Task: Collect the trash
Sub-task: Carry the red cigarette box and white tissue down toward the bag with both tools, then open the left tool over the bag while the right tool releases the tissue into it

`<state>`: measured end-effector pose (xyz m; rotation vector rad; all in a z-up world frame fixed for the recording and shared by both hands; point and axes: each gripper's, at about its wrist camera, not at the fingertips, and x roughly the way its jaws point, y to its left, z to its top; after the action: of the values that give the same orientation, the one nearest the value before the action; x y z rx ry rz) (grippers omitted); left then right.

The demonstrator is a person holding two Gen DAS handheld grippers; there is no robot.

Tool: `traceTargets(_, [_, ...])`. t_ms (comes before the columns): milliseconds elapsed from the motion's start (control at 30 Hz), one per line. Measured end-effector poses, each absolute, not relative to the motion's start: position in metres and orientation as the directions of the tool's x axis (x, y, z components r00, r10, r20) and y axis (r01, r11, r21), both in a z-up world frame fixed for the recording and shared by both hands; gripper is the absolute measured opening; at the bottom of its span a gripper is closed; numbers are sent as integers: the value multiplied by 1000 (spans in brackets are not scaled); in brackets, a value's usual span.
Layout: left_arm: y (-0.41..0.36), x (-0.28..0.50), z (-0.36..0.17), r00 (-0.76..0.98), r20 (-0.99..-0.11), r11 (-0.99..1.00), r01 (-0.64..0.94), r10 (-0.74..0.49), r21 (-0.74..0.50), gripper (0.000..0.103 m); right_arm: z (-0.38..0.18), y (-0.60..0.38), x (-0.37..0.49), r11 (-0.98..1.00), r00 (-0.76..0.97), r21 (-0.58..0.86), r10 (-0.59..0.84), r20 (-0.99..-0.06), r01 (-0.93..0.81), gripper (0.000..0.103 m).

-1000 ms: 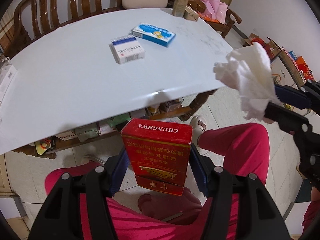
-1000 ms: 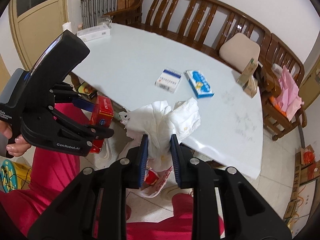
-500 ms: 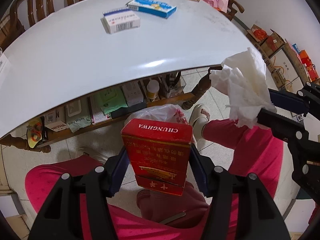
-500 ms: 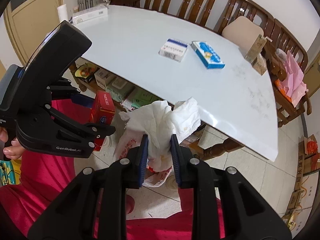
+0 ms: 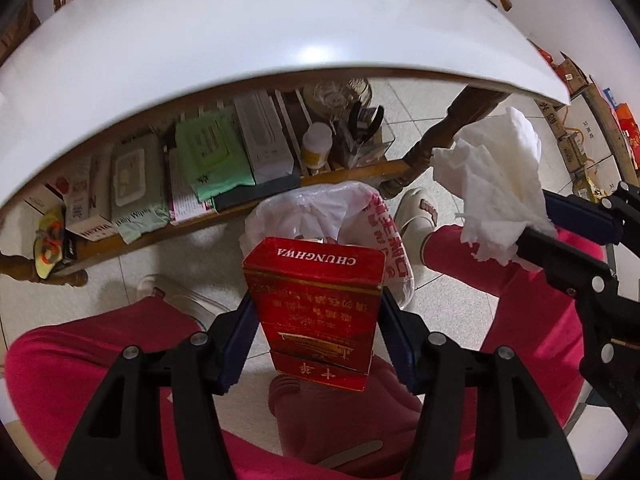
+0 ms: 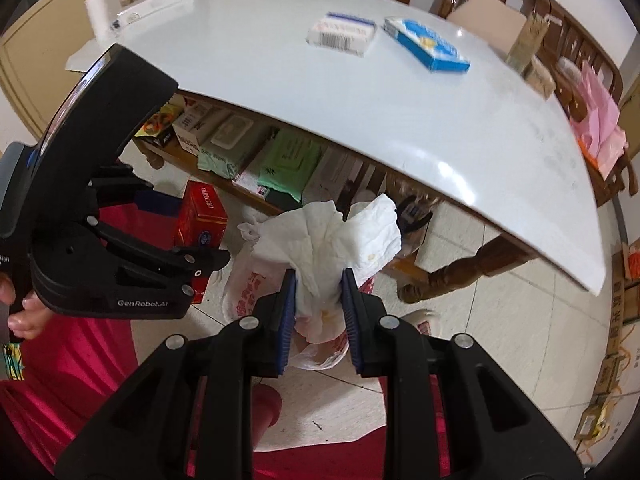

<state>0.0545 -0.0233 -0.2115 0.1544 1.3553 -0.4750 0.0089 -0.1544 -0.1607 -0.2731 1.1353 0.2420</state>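
My left gripper (image 5: 316, 328) is shut on a red Chunghwa cigarette box (image 5: 316, 304), held upright above a white plastic bag (image 5: 320, 212) with red print that stands open on the floor. In the right wrist view the same red cigarette box (image 6: 202, 216) shows in the left gripper (image 6: 192, 232) at the left. My right gripper (image 6: 318, 300) is shut on a crumpled white tissue (image 6: 336, 236), just over the plastic bag (image 6: 250, 284). The tissue (image 5: 496, 188) and the right gripper (image 5: 548, 224) appear at the right of the left wrist view.
The white table (image 6: 360, 96) carries a white box (image 6: 342, 34) and a blue box (image 6: 426, 44). A shelf (image 5: 200, 160) under it is packed with wipes and packets. Red trouser legs (image 5: 80, 368) and a sandalled foot (image 5: 416, 208) flank the bag. Cartons (image 6: 624, 280) line the right wall.
Both grippers have sunk below the table edge with their loads still held. The bag on the floor has come into view and is now close beneath them.
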Motion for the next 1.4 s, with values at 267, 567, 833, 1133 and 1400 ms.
traceTargets(267, [-29, 68, -259, 56, -974, 911, 371, -218, -182, 57, -206, -164, 21, 957, 347, -66, 38, -937, -282, 23])
traceTargets(567, [-36, 87, -313, -38, -976, 929, 302, -213, -215, 57, -260, -176, 34, 975, 249, -24, 33, -968, -222, 23])
traceTargets(833, [-44, 105, -354, -104, -975, 941, 259, -196, -216, 57, -316, -184, 41, 986, 130, 22, 44, -991, -163, 23])
traceTargets(1133, [-47, 122, -393, -174, -967, 952, 207, -189, -223, 57, -368, -181, 53, 990, 29, 73, 78, -997, -123, 24])
traceTargets(1400, [-46, 131, -424, -234, -956, 963, 158, -177, -217, 57, -400, -178, 59, 987, -43, 118, 114, -993, -105, 24])
